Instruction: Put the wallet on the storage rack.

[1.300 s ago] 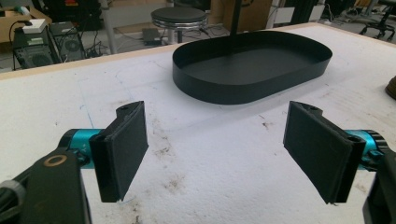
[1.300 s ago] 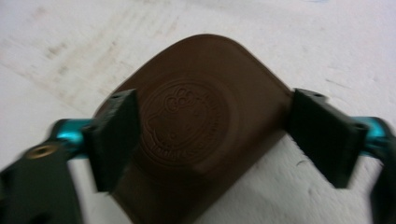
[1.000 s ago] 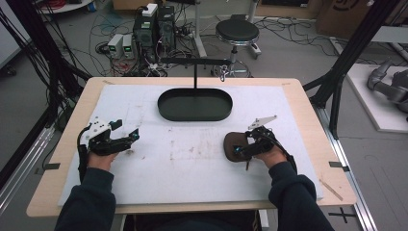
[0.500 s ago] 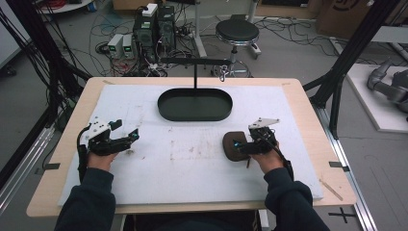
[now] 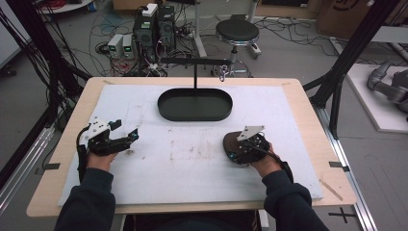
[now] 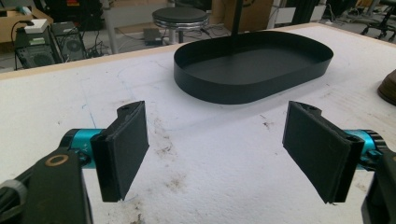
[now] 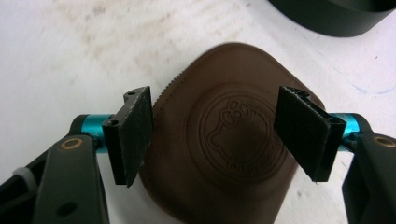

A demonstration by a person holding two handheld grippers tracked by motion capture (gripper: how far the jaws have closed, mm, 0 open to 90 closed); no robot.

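From the high view, a person sits at a wooden table point(image 5: 308, 103) covered by a white foam sheet point(image 5: 192, 163), both forearms reaching in from the bottom edge. The left gripper point(image 5: 131, 136) rests on the sheet near its left edge, its jaws spread apart with nothing between them. The right gripper point(image 5: 230, 153) is on the right half of the sheet, held over a brown pouch point(image 5: 232, 142) that lies flat there, just in front of the hand. A black oval tray point(image 5: 195, 104) sits farther back at the middle of the sheet, well apart from both grippers, with a thin black stand point(image 5: 195, 61) rising behind it. In the left gripper view, the left gripper point(image 6: 224, 154) has its two black pads wide apart over bare, stained foam; the black oval tray point(image 6: 224, 88) lies ahead of it and the rim of the brown pouch point(image 6: 388, 87) shows at the right edge. In the right gripper view, the right gripper point(image 7: 219, 135) looks down on the brown pouch point(image 7: 224, 154), a rounded leather piece with an embossed circular emblem. Its jaws have just been closing, yet they stand clear of the pouch's sides, one near the left edge and the other above the right part, not pressing on it. A corner of the black oval tray point(image 7: 336, 18) shows at the top right.
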